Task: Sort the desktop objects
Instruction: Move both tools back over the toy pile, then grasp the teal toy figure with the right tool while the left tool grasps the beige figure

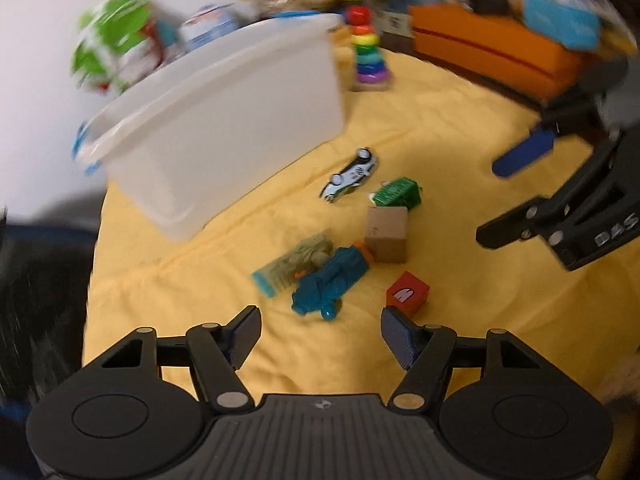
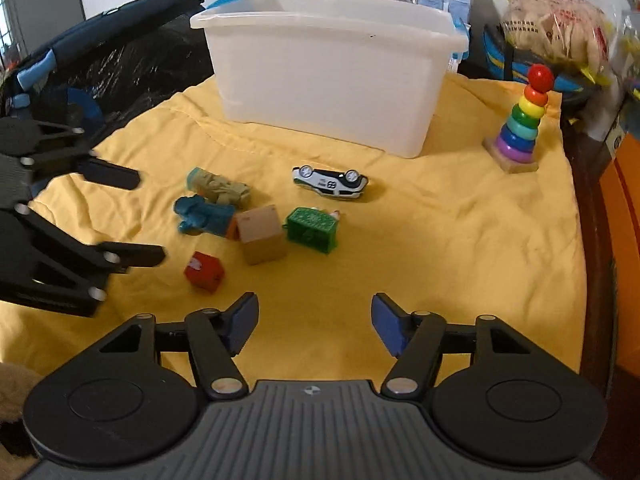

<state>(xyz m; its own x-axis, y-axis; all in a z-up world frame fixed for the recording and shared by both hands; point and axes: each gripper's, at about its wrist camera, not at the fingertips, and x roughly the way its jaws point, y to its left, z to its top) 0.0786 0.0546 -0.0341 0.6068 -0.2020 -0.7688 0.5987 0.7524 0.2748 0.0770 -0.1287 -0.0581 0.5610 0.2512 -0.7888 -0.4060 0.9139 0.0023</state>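
Small toys lie on a yellow cloth (image 2: pixel 460 240): a red cube (image 1: pixel 408 293) (image 2: pixel 203 271), a wooden block (image 1: pixel 386 233) (image 2: pixel 262 234), a teal toy (image 1: pixel 332 280) (image 2: pixel 204 216), a clear packet (image 1: pixel 294 264) (image 2: pixel 218 186), a green crate (image 1: pixel 398 194) (image 2: pixel 313 229) and an overturned white toy car (image 1: pixel 350 176) (image 2: pixel 330 182). A white plastic bin (image 1: pixel 224 120) (image 2: pixel 332 64) stands behind them. My left gripper (image 1: pixel 320 338) (image 2: pixel 148 218) is open just in front of the teal toy and red cube. My right gripper (image 2: pixel 314 324) (image 1: pixel 496 200) is open and empty.
A rainbow ring stacker (image 1: pixel 370 54) (image 2: pixel 520 128) stands right of the bin. An orange box (image 1: pixel 492 48) and packaged goods (image 2: pixel 556 28) line the back. A dark bag (image 2: pixel 100 60) lies left of the cloth.
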